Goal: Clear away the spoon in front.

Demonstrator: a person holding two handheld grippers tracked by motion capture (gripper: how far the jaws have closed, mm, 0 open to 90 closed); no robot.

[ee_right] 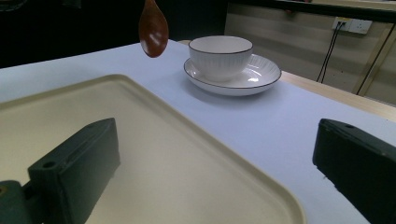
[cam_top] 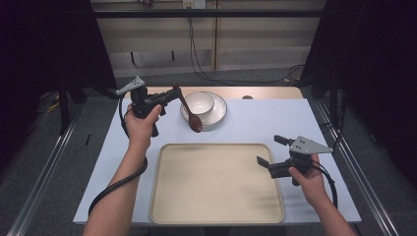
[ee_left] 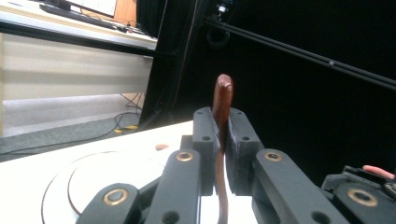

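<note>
The bowl on its plate blocks the worktop's far edge at the middle, the tray fills the near middle, and bare strips run along both side edges.

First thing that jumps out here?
The brown spoon hanging bowl-down from the shut left gripper, in the air beside the white bowl on its plate. Next, the big beige tray at the table's near edge, with the open right gripper at its right rim.
</note>
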